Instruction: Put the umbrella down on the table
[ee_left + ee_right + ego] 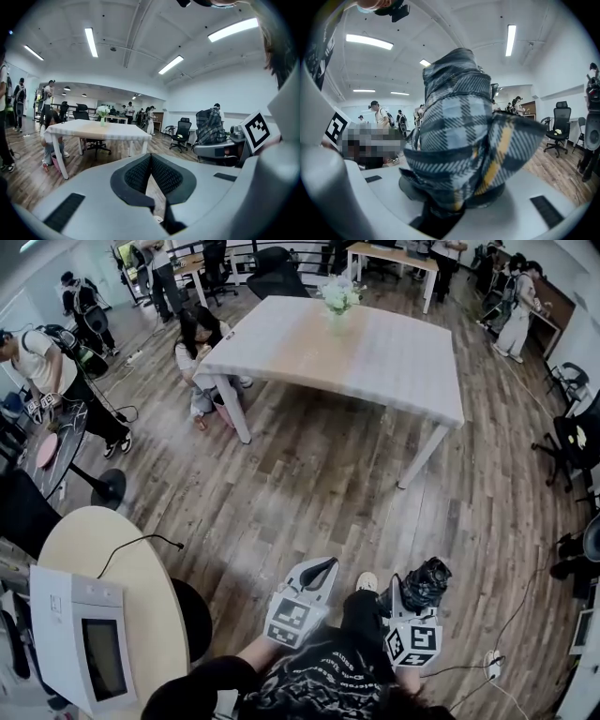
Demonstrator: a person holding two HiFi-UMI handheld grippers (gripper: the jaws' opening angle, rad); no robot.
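Umbrella (459, 136), folded, blue-grey plaid with a yellow stripe, is sitting in the right gripper (411, 604). That gripper's jaws are clamping the bundle near its lower end, and fabric is bulging out above the pads. In the head view both grippers are hanging low in the frame over wood floor (309, 484). Left gripper (151, 158) is carrying nothing; its jaws are pressing together at the tips, with only floor showing through the gap below them. Table (403, 371), pale top on white legs, is standing well apart from both grippers, across the floor. Vase of flowers (339, 298) is resting near its far edge. Person (199, 348) is crouching at its left corner. Umbrella is being held well clear of the table.
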